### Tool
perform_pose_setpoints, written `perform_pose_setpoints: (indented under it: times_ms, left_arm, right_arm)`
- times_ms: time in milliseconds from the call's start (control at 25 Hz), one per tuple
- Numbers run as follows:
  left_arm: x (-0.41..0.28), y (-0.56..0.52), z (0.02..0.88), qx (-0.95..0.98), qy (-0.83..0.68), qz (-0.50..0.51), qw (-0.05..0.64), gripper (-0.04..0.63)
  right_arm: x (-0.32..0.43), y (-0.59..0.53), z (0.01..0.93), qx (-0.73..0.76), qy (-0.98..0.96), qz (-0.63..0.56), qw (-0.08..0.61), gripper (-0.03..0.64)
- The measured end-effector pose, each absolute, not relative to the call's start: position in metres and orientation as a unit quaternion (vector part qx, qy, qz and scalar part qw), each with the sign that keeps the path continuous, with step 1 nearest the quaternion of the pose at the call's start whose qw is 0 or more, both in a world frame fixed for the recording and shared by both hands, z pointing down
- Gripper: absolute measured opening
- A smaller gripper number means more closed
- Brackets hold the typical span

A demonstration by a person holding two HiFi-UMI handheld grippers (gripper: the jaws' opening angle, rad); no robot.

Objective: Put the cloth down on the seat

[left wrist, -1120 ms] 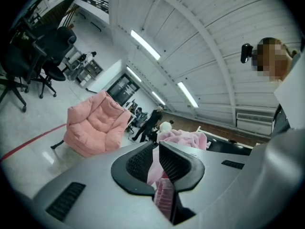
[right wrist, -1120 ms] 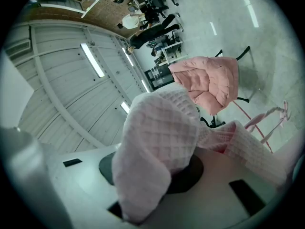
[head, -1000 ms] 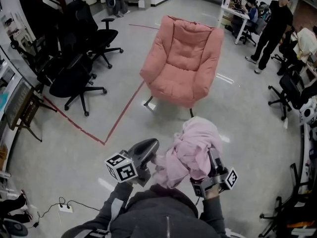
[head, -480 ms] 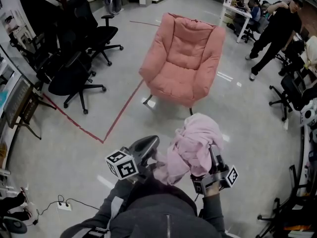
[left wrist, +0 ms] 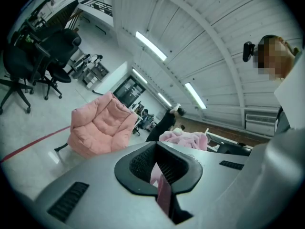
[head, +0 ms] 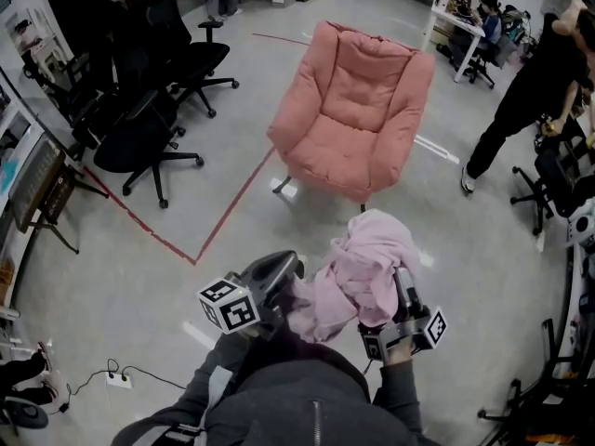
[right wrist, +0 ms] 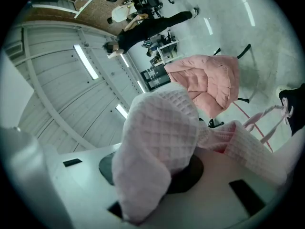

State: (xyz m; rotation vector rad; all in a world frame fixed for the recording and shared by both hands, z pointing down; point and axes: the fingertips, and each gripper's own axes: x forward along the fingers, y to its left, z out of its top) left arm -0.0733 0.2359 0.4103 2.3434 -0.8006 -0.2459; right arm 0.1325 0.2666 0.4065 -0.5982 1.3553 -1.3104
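Bystander (head: 525, 91) stepped nearer; left gripper (head: 294, 294), right gripper (head: 400, 282) clamp cloth (head: 363, 263)

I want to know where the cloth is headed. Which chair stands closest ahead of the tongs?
The pink armchair, the only padded one without wheels; the black office chairs stand farther off to the left.

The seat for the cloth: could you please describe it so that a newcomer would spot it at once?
Follow the red tape line on the grey floor to its far end. The seat stands there, alone in the open. Unlike the black wheeled office chairs to its left in the head view, it is a puffy pink armchair.
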Motion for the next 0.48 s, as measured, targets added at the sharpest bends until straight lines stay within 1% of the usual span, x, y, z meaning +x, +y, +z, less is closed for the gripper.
perform_pose_setpoints:
  times_ms: [200,480]
  left_arm:
    - [-0.069,0.207,0.409,0.893,-0.298,-0.096,0.323,0.008]
    - [-0.066,0.138,0.414,0.893,-0.292,-0.091,0.331,0.006]
  right_arm:
    - [0.132,0.238,0.406,-0.253,0.569,-0.557,0.549,0.118]
    - [0.135,0.176,0.411,-0.265,0.564,-0.555,0.551,0.118]
